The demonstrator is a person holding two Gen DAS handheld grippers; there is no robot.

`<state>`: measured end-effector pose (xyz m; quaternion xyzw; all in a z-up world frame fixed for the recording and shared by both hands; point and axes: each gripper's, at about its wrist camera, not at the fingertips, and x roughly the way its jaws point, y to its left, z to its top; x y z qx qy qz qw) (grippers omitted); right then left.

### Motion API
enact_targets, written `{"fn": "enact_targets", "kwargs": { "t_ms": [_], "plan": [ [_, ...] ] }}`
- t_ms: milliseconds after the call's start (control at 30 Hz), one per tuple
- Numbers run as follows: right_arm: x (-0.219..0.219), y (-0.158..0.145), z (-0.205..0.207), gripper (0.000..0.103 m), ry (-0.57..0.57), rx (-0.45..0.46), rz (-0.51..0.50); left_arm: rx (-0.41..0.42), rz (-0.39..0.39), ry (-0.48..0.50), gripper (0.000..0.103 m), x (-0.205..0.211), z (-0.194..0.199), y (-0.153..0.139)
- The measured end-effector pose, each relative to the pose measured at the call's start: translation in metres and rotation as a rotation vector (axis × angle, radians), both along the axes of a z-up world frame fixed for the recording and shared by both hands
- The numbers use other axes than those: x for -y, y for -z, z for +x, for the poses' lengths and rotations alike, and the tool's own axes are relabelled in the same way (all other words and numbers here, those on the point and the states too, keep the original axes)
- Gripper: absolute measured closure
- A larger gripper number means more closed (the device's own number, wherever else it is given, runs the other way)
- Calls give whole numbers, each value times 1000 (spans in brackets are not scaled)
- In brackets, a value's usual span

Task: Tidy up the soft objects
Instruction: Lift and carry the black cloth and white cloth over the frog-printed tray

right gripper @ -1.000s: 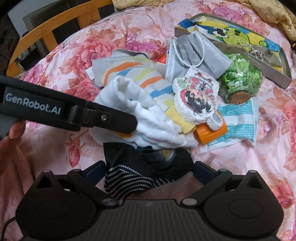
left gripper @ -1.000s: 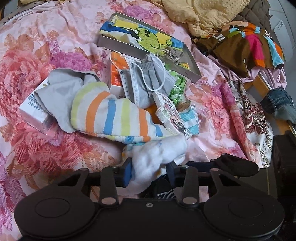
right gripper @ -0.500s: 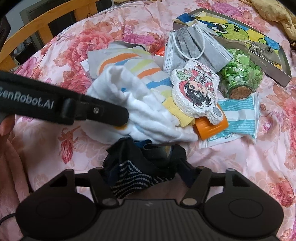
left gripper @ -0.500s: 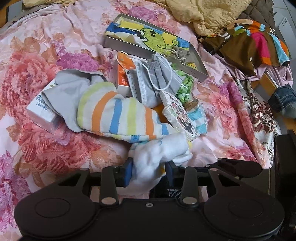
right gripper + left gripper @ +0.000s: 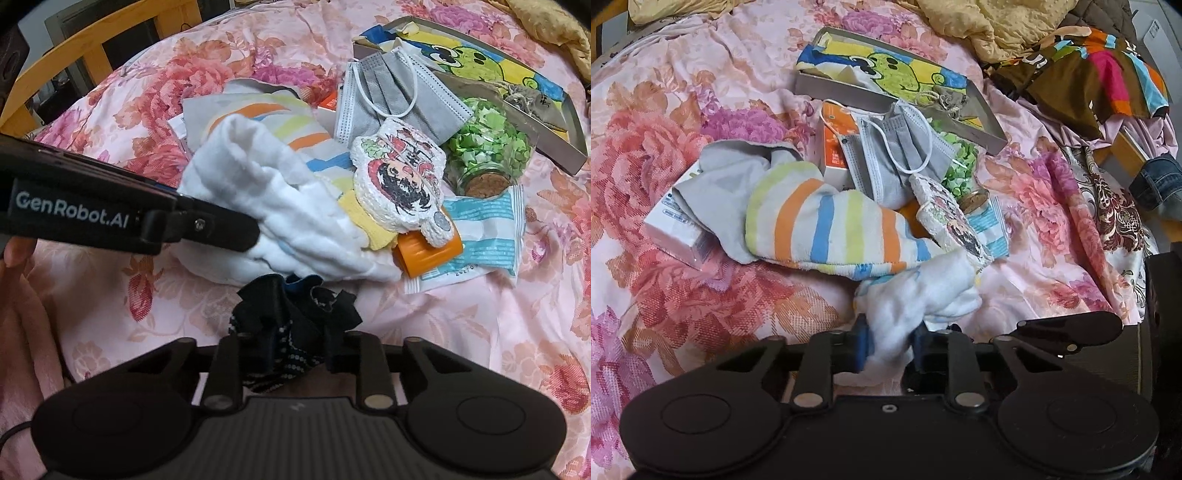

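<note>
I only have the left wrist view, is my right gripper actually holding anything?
Observer: Yes, the right gripper is shut on a black dotted sock, bunched between its fingers.
Operator: Does that sock touch the white cloth I hold?
Observer: Its top edge meets the white cloth where that sags onto the bedspread.
Operator: What is the bottle beside the cartoon patch?
Observer: A glass jar lying on its side, full of green paper bits, cork facing the camera.

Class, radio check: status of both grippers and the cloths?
Left gripper shut on white cloth. Right gripper shut on dark sock. Striped sock lies in the clutter.
</note>
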<state>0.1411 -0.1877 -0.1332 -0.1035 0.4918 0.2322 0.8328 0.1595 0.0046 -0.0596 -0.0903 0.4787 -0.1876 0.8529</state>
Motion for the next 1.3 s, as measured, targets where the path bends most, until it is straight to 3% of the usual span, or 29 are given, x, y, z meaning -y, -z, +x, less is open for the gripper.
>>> {"fn": "enact_targets", "kwargs": {
  "t_ms": [267,567,900,1100,1300],
  "plan": [
    [0,-7,-3,86,1,44,19,81,14,-23,91,-1,-5,-12],
    [-2,-21,-10,87,-26,148,53,277,113,-79,92,0,-18,-35],
    [-1,-46,-22,87,-84,273,176,426,-31,-165,92,-12,-31,-58],
    [-4,-61,-35,87,-129,407,184,511,-50,-223,92,-18,-39,-68],
    [3,-75,-40,87,-101,512,208,567,-112,-258,92,-26,-46,-77]
  ]
}}
